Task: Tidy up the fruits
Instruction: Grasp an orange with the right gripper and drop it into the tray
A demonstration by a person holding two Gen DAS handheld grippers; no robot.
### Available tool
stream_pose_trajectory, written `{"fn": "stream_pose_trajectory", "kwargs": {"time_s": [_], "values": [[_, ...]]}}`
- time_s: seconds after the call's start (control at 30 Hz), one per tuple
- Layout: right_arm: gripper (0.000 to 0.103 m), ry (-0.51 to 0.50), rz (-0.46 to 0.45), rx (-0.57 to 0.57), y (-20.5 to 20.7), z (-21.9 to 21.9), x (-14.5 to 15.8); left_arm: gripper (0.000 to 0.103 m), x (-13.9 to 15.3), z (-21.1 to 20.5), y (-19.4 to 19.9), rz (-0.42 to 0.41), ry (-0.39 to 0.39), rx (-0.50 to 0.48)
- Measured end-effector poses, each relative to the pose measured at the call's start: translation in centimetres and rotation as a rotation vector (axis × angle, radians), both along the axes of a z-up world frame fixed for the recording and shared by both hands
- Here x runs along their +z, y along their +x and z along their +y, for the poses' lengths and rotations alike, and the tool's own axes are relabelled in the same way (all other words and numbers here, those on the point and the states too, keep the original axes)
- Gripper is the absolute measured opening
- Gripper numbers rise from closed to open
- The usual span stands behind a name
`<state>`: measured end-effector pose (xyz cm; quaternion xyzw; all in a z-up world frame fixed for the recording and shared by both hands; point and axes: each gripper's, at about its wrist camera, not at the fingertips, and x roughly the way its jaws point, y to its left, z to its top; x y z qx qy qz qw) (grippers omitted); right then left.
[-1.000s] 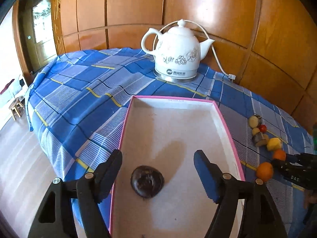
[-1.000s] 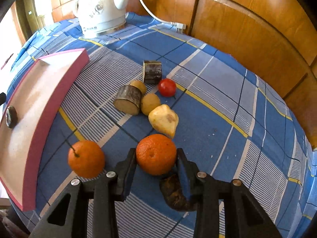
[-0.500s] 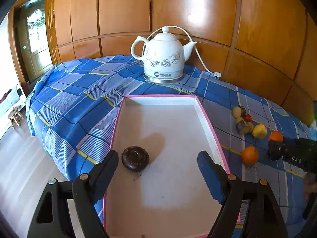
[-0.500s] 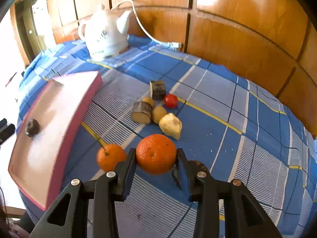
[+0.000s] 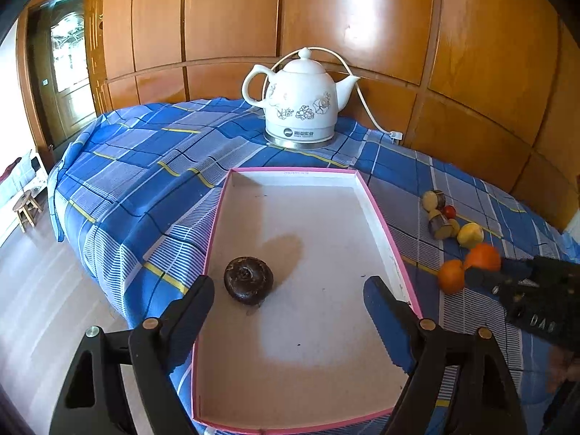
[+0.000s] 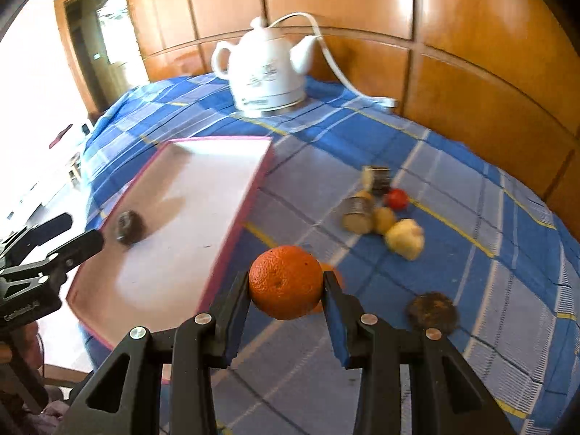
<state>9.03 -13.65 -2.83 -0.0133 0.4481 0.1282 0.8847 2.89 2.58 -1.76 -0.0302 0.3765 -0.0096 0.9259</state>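
Your right claw (image 6: 286, 290) is clamped on an orange (image 6: 285, 282), one finger pressed to each side, and holds it up off the table (image 6: 471, 290), just right of the tray's (image 6: 232, 239) near right edge. A second orange (image 5: 451, 276) lies on the blue checked cloth directly behind the held one, mostly hidden in the right wrist view. Your left claw (image 5: 288, 299) is spread wide with nothing between its fingers, hovering over the near end of the pink-rimmed tray. Inside the tray, close to its left wall, sits one dark brown round fruit (image 5: 248, 285), just ahead of your left finger. A similar dark fruit (image 6: 432, 312) lies on the cloth to the right of your right claw. Farther back are a small red fruit (image 6: 396, 198), a yellow fruit (image 6: 405, 238) and some cut pieces, grouped together. A white kettle (image 5: 301, 110) stands beyond the tray.
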Motion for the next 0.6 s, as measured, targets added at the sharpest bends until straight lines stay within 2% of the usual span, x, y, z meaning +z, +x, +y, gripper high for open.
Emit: {"fn": "stream_pose_trajectory", "kwargs": {"time_s": [0.33, 0.6], "values": [[0.039, 0.068, 0.059, 0.114, 0.6, 5.0, -1.0, 0.086, 0.4, 0.7, -0.5, -0.023, -0.005, 0.014], [0.04, 0.14, 0.136, 0.131, 3.4, 7.5, -2.2, 0.086, 0.7, 1.5, -0.8, -0.037, -0.016, 0.038]]}}
